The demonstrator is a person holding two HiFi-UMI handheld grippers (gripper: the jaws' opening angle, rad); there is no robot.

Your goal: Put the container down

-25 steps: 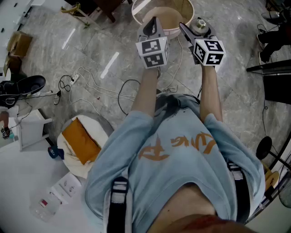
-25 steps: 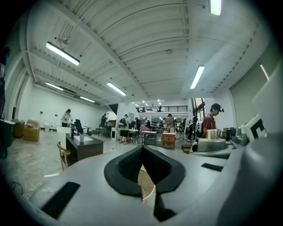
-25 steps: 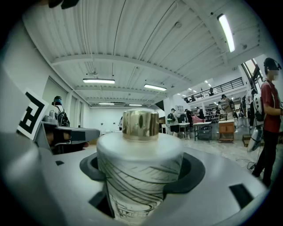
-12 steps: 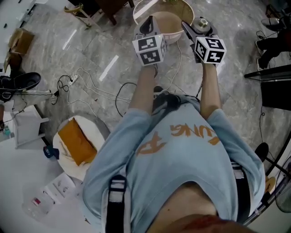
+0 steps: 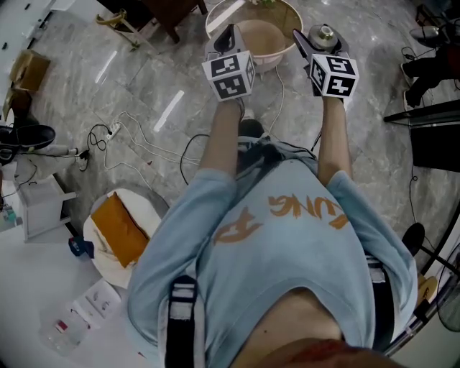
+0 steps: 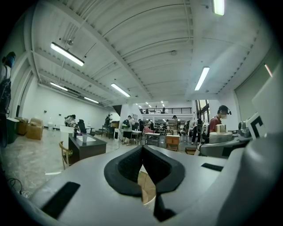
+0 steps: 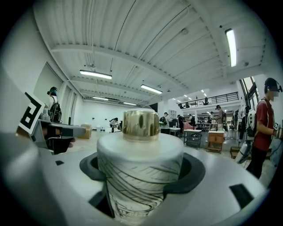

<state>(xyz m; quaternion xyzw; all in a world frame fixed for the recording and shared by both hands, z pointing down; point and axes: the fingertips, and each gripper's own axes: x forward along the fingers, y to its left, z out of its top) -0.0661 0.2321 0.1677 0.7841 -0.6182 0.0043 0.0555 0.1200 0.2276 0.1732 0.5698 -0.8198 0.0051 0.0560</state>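
Right hand-held gripper (image 7: pixel 142 185) clenched on the container (image 7: pixel 138 154): white cylinder, dark line pattern, gold cap. It's held upright near a tan bowl (image 5: pixel 262 36). Left hand-held gripper (image 6: pixel 142 152) closed, nothing between its jaws.

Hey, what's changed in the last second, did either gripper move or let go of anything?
Both edged slightly forward toward the round tub; the left gripper also drifted left. Nothing was taken or released: the right gripper stays shut on the container, and the left stays shut with nothing in it. The container is not yet put down.
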